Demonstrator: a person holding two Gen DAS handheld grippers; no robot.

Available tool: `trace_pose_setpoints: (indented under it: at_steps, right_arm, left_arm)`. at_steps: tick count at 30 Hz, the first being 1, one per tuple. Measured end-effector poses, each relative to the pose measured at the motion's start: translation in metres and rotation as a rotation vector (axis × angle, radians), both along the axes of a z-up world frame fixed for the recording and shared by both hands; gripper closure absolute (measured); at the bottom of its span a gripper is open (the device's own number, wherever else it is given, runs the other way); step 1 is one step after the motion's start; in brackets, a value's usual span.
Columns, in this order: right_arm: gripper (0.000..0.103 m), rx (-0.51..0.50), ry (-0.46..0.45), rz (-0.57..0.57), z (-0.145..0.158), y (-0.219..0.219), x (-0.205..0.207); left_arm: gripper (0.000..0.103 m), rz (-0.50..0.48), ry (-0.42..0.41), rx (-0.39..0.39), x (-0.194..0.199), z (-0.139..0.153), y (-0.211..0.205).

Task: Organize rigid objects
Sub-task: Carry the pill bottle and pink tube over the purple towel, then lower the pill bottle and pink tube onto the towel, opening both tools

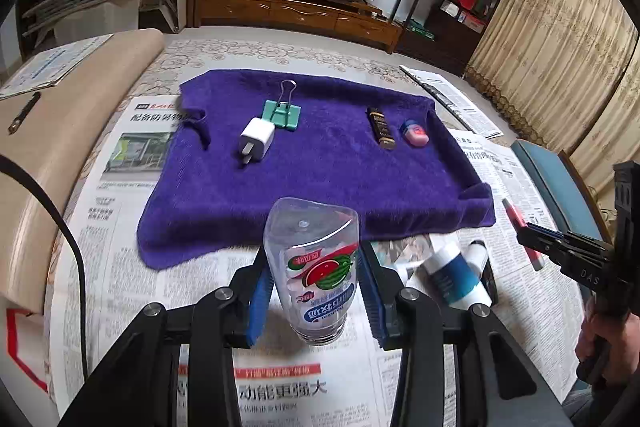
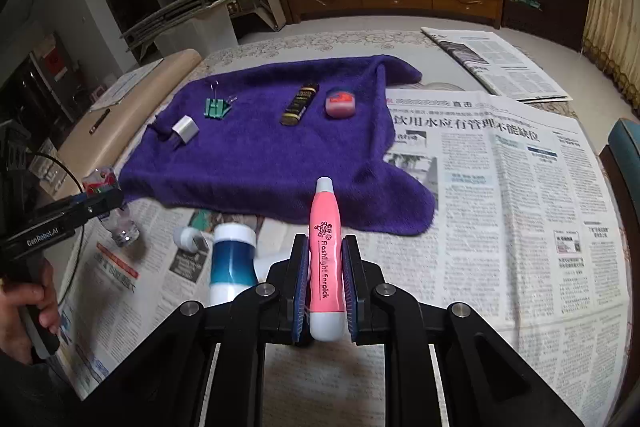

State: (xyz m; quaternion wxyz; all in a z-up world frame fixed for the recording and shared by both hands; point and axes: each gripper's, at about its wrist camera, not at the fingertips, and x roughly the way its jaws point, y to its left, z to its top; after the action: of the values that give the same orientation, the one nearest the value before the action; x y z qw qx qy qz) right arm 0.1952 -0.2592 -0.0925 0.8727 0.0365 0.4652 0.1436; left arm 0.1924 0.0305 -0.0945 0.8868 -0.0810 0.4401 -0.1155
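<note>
Four items already lay on the purple towel (image 1: 320,179) while my left claw (image 1: 312,283) clamped the clear bottle (image 1: 314,267) and my right claw (image 2: 325,291) pinched the pink flashlight (image 2: 326,259), both short of it, a blue-and-white tube (image 2: 232,259) remaining on the newspaper (image 2: 500,207).

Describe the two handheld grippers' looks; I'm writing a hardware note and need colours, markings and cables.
Both are black linkage frames with silver pivot bolts and blue ribbed pads. The left gripper reads "GenRobot.AI" in white along its side in the right wrist view, and a black cable loops beside it. The right gripper shows white letters "DAS" in the left wrist view. No sleeve is clearly visible.
</note>
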Motion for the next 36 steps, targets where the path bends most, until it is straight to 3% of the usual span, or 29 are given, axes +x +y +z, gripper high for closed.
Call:
trace_pose_setpoints:
  at_steps: [8,14,24,36]
  right_arm:
    - [0.086,0.012,0.014,0.031,0.005,0.026,0.051]
    - [0.086,-0.021,0.047,0.044,-0.008,0.044,0.091]
    - [0.086,-0.084,0.085,0.038,-0.031,0.039,0.117]
    - [0.086,-0.117,0.09,0.056,-0.047,0.039,0.128]
  left_arm:
    - [0.065,-0.008,-0.012,-0.006,0.042,0.02,0.005]
    - [0.065,-0.036,0.007,0.012,0.078,0.021,0.0]
    - [0.065,-0.09,0.111,0.018,0.117,-0.011,-0.014]
    - [0.065,-0.134,0.165,0.092,0.148,-0.033,-0.043]
